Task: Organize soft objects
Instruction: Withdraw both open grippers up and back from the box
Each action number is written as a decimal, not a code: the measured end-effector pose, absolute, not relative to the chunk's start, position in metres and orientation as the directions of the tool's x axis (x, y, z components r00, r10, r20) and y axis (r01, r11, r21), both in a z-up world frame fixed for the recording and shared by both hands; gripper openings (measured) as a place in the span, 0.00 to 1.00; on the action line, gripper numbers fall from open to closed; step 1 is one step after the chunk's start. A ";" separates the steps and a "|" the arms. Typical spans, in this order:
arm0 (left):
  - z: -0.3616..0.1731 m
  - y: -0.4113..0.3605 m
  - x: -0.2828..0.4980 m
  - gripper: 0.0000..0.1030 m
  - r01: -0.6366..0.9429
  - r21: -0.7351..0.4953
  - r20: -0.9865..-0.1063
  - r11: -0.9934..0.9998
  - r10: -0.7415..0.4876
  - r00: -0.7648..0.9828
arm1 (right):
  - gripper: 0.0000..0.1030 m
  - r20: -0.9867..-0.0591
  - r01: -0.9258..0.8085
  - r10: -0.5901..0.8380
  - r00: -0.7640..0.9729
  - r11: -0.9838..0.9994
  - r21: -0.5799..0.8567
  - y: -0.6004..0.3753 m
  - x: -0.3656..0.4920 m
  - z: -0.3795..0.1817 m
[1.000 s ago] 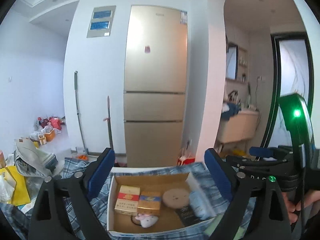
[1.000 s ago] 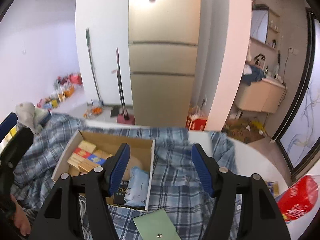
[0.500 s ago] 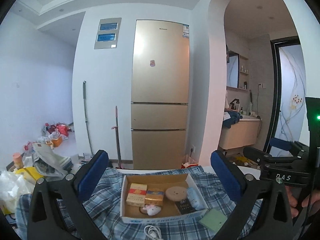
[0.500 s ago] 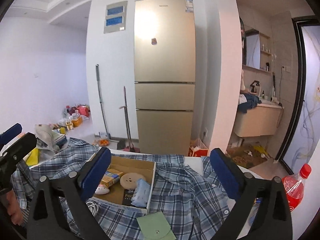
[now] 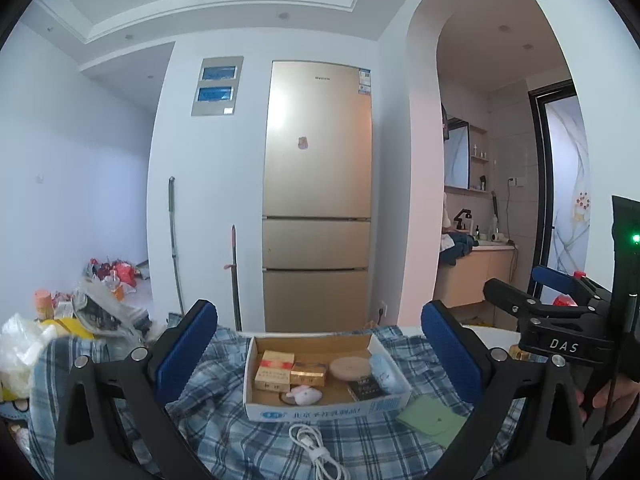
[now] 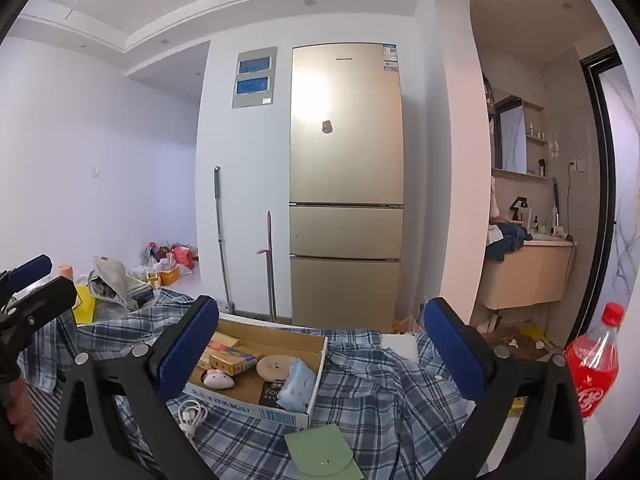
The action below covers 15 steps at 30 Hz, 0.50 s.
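A blue plaid shirt [image 5: 224,420] lies spread over the table, rumpled on the right [image 6: 380,392]. On it stands an open cardboard box [image 5: 320,410] holding small packets, a round wooden disc, a light-blue tissue pack [image 6: 296,386] and a small pink-white plush [image 5: 306,394]. My left gripper [image 5: 318,320] is open, level, a little back from the box with nothing between its fingers. The jaws of my right gripper [image 6: 320,312] are opening, wide apart and empty, over the box's right corner and the shirt.
A green pouch [image 6: 324,450] and a coiled white cable [image 5: 316,446] lie on the shirt in front of the box. A red drink bottle [image 6: 592,364] stands at the right edge. Bags pile up at the left [image 5: 24,344]. A gold fridge [image 5: 316,200] stands behind.
Both grippers have pulled back from the box, which now looks smaller and farther. The right jaws have spread from narrow to wide. The left jaws stayed open.
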<state>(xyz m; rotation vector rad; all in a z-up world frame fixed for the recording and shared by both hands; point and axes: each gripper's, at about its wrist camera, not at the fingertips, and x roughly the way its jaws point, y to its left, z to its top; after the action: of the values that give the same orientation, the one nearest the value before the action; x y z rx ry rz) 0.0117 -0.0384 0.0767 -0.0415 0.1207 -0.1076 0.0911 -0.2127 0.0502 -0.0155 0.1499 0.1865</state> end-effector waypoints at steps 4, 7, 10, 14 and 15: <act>0.058 -0.033 0.016 1.00 0.088 -0.051 -0.113 0.995 -0.093 0.989 | 0.99 -0.166 -0.181 0.189 0.968 0.982 0.061 -0.220 0.095 0.033; 0.043 -0.030 0.021 1.00 0.076 -0.054 -0.113 0.996 -0.081 0.990 | 0.99 -0.175 -0.176 0.185 0.967 0.982 0.066 -0.224 0.099 0.019; 0.028 -0.027 0.029 1.00 0.078 -0.057 -0.148 0.995 -0.086 0.985 | 0.99 -0.170 -0.163 0.171 0.970 0.985 0.064 -0.228 0.101 0.006; 0.006 -0.027 0.046 1.00 0.078 -0.059 -0.236 0.995 -0.090 0.968 | 0.99 -0.196 -0.147 0.144 0.970 0.989 -0.002 -0.224 0.106 -0.004; 0.003 -0.027 0.051 1.00 0.086 -0.063 -0.262 0.994 -0.100 0.960 | 0.99 -0.202 -0.153 0.151 0.968 0.988 0.003 -0.225 0.108 -0.004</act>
<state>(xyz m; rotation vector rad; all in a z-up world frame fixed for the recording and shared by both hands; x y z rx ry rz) 0.0507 -0.0268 0.0034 -0.0509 0.2681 -0.0944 0.1076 -0.2245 -0.0042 -0.0122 0.2033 0.1534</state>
